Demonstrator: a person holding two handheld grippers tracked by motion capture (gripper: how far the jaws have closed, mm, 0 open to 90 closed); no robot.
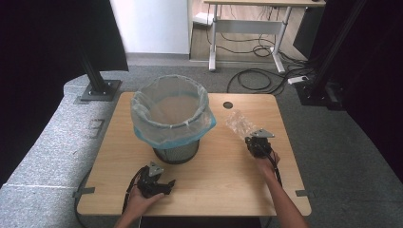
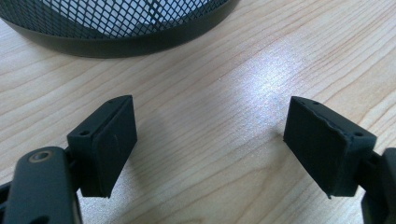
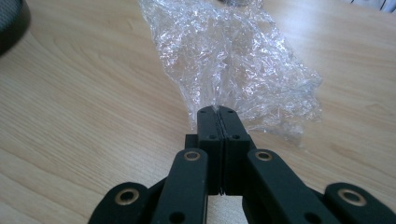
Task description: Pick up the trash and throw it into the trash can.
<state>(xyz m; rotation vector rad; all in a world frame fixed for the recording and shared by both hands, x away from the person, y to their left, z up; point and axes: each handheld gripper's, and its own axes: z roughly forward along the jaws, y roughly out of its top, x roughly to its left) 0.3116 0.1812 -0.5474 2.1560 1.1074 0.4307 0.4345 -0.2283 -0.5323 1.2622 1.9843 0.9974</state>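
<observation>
At the near edge of the wooden worktop (image 1: 214, 190), the person's left hand (image 1: 138, 202) is holding the left gripper (image 1: 164, 186) low over the wood, its jaws standing wide apart with nothing between them. In the left gripper view the two black pads (image 2: 114, 144) are framing bare wood grain, and the dark base ring of the mesh bin (image 2: 121, 44) is curving across just beyond them.

Further along on the right side, the right hand (image 1: 267, 164) is holding the right gripper (image 1: 252, 141) with its jaws pressed together. In the right gripper view the closed jaws are pinching the near edge of a crumpled piece of clear plastic wrap (image 3: 238, 60), which is lying on the worktop and spreading away from the tips. From the high view the wrap (image 1: 240, 122) is sitting right of the bin, near a small dark round hole (image 1: 228, 104) in the worktop.

The black mesh bin (image 1: 176, 152) is standing upright around the middle of the worktop, lined with a translucent bag (image 1: 168, 130) folded over its rim. Beyond the worktop, cables (image 1: 256, 78) are trailing across grey carpet.
</observation>
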